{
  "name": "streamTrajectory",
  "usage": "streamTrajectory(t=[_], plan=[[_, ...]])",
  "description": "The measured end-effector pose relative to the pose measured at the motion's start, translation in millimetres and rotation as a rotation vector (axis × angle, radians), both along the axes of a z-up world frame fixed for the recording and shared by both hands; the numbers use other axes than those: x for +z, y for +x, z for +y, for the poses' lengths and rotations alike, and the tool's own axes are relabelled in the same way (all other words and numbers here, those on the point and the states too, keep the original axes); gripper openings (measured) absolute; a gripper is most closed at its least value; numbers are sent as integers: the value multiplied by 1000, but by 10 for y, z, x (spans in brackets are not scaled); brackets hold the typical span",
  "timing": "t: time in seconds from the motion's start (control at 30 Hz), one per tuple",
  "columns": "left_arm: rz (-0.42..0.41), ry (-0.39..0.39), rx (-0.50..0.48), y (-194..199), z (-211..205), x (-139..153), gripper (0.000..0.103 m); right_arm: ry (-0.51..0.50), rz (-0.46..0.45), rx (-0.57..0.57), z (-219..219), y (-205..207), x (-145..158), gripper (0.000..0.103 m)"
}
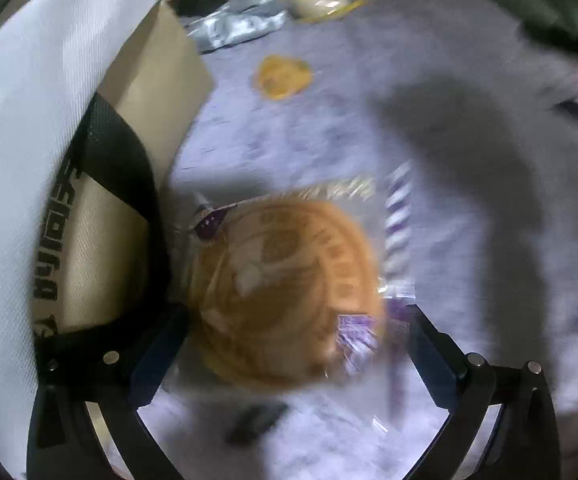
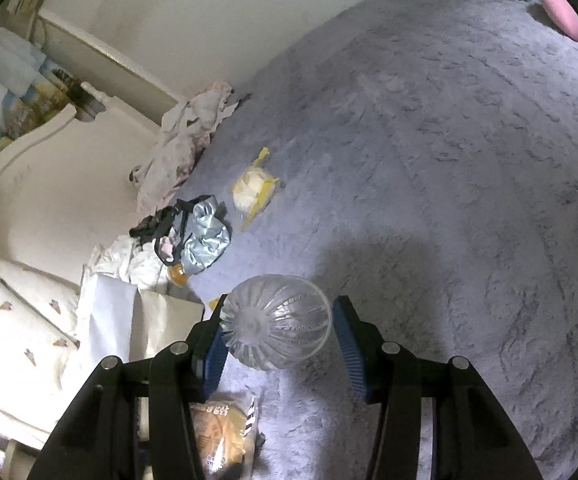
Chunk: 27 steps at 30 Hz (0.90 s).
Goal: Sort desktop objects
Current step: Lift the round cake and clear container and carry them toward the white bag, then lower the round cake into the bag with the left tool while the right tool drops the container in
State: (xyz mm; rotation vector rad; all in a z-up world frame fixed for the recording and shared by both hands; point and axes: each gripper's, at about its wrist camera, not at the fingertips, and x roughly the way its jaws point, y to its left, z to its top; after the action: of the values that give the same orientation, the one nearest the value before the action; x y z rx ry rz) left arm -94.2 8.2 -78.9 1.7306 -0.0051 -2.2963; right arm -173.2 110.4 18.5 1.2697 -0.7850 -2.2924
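1. A wrapped round pastry in a clear packet is seen between the fingers of the left gripper; the view is motion-blurred. The jaws stand wide apart, and whether the packet is touched by either finger cannot be told.
2. A white and tan bag with a black strap lies just left of the pastry, on the grey plush surface.
3. A clear plastic bottle, seen base-on, sits between the fingers of the right gripper. The left pad looks pressed to it; a gap is seen at the right pad, so a firm clamp is not confirmed.
4. Other items are left well ahead: a yellow-wrapped bun, a crumpled silver pouch, a small orange item.
5. Step judged in hand: collecting items, probably for the bag; the pastry is being approached or released.
6. Next move likely calls for the left jaws to be closed on the packet edge, not the pastry, and the bottle grip to be tightened.
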Motion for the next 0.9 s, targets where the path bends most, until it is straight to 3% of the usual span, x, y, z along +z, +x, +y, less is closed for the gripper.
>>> streamTrajectory(t=[0.1, 0.13, 0.2, 0.33, 0.43, 0.6, 0.73, 0.9], plan=[[33, 6, 2, 9, -31, -114, 102, 32, 19, 23, -91, 18, 30, 47], [56, 6, -3, 34, -26, -85, 93, 43, 28, 31, -115, 31, 44, 47], [76, -23, -49, 81, 52, 6, 87, 57, 40, 42, -144, 53, 70, 47], [84, -47, -124, 192, 285, 145, 87, 54, 51, 47, -149, 71, 92, 47], [118, -118, -190, 289, 539, 262, 87, 50, 59, 47, -147, 77, 119, 47], [224, -145, -268, 408, 748, 570, 87, 21, 68, 43, -105, 103, 177, 47], [313, -135, -254, 362, 747, 894, 87, -24, 102, 55, -62, 160, 355, 47], [425, -63, -176, 400, 371, 1442, 87, -38, 209, 113, -174, 299, 818, 47]])
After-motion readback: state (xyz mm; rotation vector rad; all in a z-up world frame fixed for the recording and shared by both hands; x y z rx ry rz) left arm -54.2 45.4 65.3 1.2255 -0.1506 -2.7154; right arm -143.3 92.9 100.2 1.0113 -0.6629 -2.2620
